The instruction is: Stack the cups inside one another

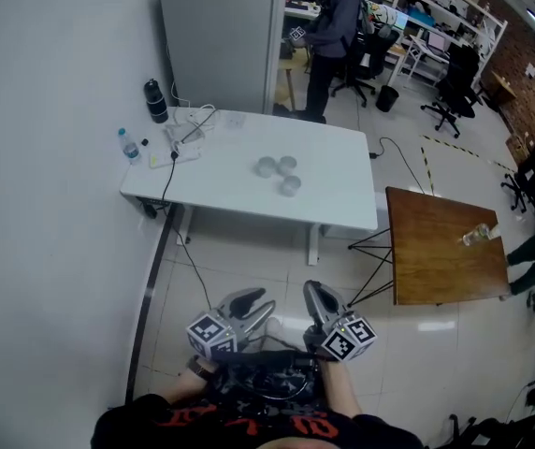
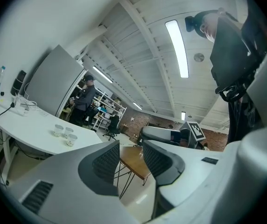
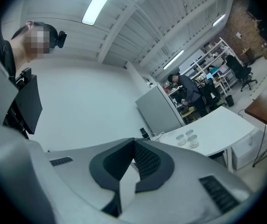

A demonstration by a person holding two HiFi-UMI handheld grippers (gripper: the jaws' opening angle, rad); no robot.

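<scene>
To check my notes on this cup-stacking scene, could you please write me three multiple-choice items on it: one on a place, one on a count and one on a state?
1. Where do the small clear cups stand?
A. on the brown wooden table
B. on the white rectangular table
C. on the floor

2. How many of these cups are there?
A. two
B. three
C. five

3. How do the jaws of the right gripper stand?
A. closed together, with nothing between them
B. wide apart
C. clamped on a cup

Key: 1 B, the cups sit near the middle of the white tabletop. 2 B, three cups show in every view, standing apart and unstacked. 3 A, the right gripper view shows the pads meeting, with nothing between them.
</scene>
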